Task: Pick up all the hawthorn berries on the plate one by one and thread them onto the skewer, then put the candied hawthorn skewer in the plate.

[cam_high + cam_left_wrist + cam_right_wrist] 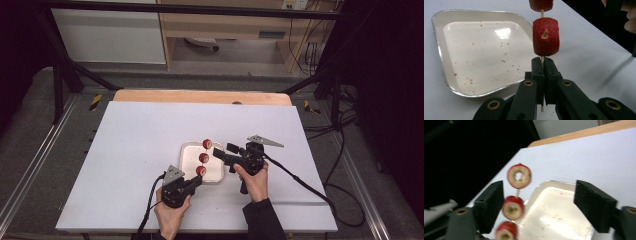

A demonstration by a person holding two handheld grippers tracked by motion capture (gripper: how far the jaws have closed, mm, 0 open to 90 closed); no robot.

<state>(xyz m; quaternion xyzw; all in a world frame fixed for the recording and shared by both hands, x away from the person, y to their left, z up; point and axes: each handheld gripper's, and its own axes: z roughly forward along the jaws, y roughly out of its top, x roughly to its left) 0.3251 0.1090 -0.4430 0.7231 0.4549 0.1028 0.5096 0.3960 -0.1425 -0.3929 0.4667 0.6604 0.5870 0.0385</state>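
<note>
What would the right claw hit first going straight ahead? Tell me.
Probably the skewered fruit pieces: the open right claw points at them over the tray. In its own view they sit beside one jaw, so depth is uncertain.

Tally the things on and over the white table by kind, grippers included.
Red fruit pieces on the skewer: 3
Wooden skewer: 1
Foil tray: 1
Left gripper: 1
Right gripper: 1
Total: 7

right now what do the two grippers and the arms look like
Both grippers, left and right, are black with two blocky jaws, brass-coloured pivot rings, a grey three-cornered plate on top and a black trailing cable. The right forearm wears a dark sleeve.
</note>
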